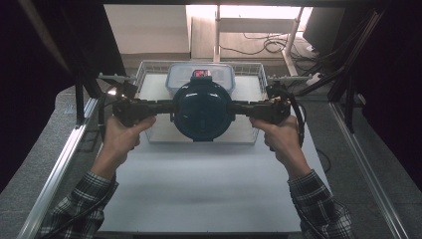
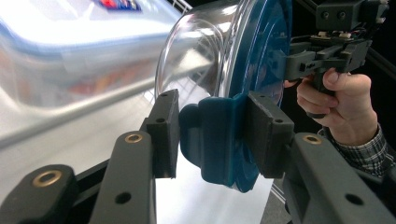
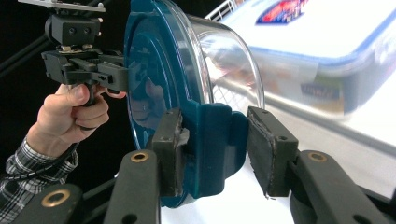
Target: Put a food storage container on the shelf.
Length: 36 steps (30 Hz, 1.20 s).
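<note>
The round glass container with the dark teal lid hangs level above the front part of the wire basket, carried by 2 grippers at opposite side tabs. The left gripper meets the left tab; in the left gripper view 1 jaw presses the lid face while the other stands a sliver off the tab, so the hold looks loose rather than fully clamped. The right gripper takes the right tab, where 1 jaw touches the lid side and the other shows a small gap, so again a light pinch at best. Behind the round container, inside the basket, sits a rectangular lidded box with a red label. The step in hand appears to be carrying the container over the basket, either down into it or out toward the white bench. To do it well, both hands should move together at 1 height, keeping the lid flat so neither tab slips out. Squeezing firmer on both tabs first would help, and the path should stay clear of the box and the basket rim.
</note>
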Each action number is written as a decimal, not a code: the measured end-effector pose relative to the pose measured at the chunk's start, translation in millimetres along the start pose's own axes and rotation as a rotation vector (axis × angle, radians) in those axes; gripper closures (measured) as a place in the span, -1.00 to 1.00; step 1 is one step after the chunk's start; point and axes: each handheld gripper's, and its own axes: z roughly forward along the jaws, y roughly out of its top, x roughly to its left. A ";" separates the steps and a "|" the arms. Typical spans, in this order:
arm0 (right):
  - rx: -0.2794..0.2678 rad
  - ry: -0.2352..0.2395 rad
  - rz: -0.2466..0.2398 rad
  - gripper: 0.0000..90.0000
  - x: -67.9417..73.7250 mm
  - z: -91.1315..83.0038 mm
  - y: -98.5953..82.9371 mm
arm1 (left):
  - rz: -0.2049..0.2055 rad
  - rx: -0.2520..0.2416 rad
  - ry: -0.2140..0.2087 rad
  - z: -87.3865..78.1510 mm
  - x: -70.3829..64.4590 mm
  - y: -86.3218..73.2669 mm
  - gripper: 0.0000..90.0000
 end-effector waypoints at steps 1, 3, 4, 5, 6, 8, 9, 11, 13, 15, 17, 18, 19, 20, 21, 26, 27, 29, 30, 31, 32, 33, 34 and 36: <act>-0.003 0.002 0.002 0.28 -0.1 0.1 3.5 | 0.002 0.005 0.000 -0.8 0.3 4.5 0.29; -0.014 0.003 0.003 0.28 0.0 0.6 13.0 | 0.004 0.003 0.001 -2.8 1.4 15.3 0.29; -0.014 0.003 0.003 0.28 0.0 0.6 13.0 | 0.004 0.003 0.001 -2.8 1.4 15.3 0.29; -0.016 0.002 0.003 0.28 0.0 0.8 16.3 | 0.003 -0.001 0.000 -3.4 2.2 19.6 0.29; -0.020 0.003 0.005 0.28 -0.4 1.1 20.3 | 0.003 -0.001 0.000 -3.8 2.7 22.2 0.29; -0.025 0.005 0.008 0.28 -1.0 1.6 25.9 | 0.003 -0.003 0.001 -4.3 4.1 29.0 0.29; -0.027 0.004 0.008 0.28 -1.4 1.9 29.1 | 0.001 -0.003 0.001 -4.5 5.2 32.3 0.29; -0.032 0.000 0.013 0.28 -2.2 2.6 35.4 | -0.003 -0.008 -0.001 -4.5 7.6 38.7 0.29; -0.037 -0.004 0.014 0.28 -3.1 3.4 41.9 | -0.005 -0.011 -0.003 -4.7 10.1 45.1 0.29; -0.041 -0.006 0.017 0.28 -3.7 3.9 48.4 | -0.009 -0.017 -0.007 -5.1 12.3 52.0 0.29; -0.047 -0.009 0.016 0.28 -4.4 4.3 55.6 | -0.008 -0.020 -0.010 -5.3 14.1 57.3 0.29; -0.047 -0.010 0.015 0.28 -4.7 4.4 58.1 | -0.010 -0.020 -0.010 -5.2 15.5 60.8 0.29; -0.049 -0.013 0.015 0.28 -5.3 4.6 62.1 | -0.009 -0.023 -0.012 -4.9 16.4 62.9 0.29; -0.049 -0.013 0.018 0.28 -5.5 4.7 64.5 | -0.009 -0.022 -0.012 -4.9 17.9 65.7 0.29; -0.051 -0.018 0.015 0.28 -7.0 6.0 70.4 | -0.012 -0.023 -0.013 -4.7 19.3 68.3 0.29; -0.060 -0.022 0.018 0.28 -11.4 9.9 79.9 | -0.024 -0.034 -0.013 -3.7 28.5 80.3 0.29; -0.061 -0.022 0.021 0.28 -12.8 11.5 81.8 | -0.026 -0.034 -0.010 -3.3 30.7 82.3 0.29; -0.061 -0.022 0.032 0.28 -16.8 15.6 85.3 | -0.035 -0.033 -0.006 -1.7 36.6 86.5 0.28; -0.065 -0.023 0.034 0.28 -19.0 17.8 86.5 | -0.041 -0.035 -0.003 -0.6 39.2 88.1 0.28; -0.064 -0.025 0.046 0.28 -22.9 21.1 88.3 | -0.044 -0.036 0.000 0.3 41.1 89.1 0.28; -0.064 -0.025 0.046 0.28 -22.9 21.1 88.3 | -0.045 -0.036 0.003 1.3 43.8 90.4 0.28; -0.065 -0.024 0.051 0.28 -25.3 23.0 89.0 | -0.049 -0.039 0.006 2.5 45.9 91.4 0.28; -0.064 -0.025 0.057 0.28 -27.7 24.6 89.6 | -0.050 -0.038 0.007 3.3 48.1 91.9 0.28; -0.065 -0.024 0.063 0.28 -31.8 27.7 90.4 | -0.057 -0.043 0.007 5.8 53.0 92.7 0.28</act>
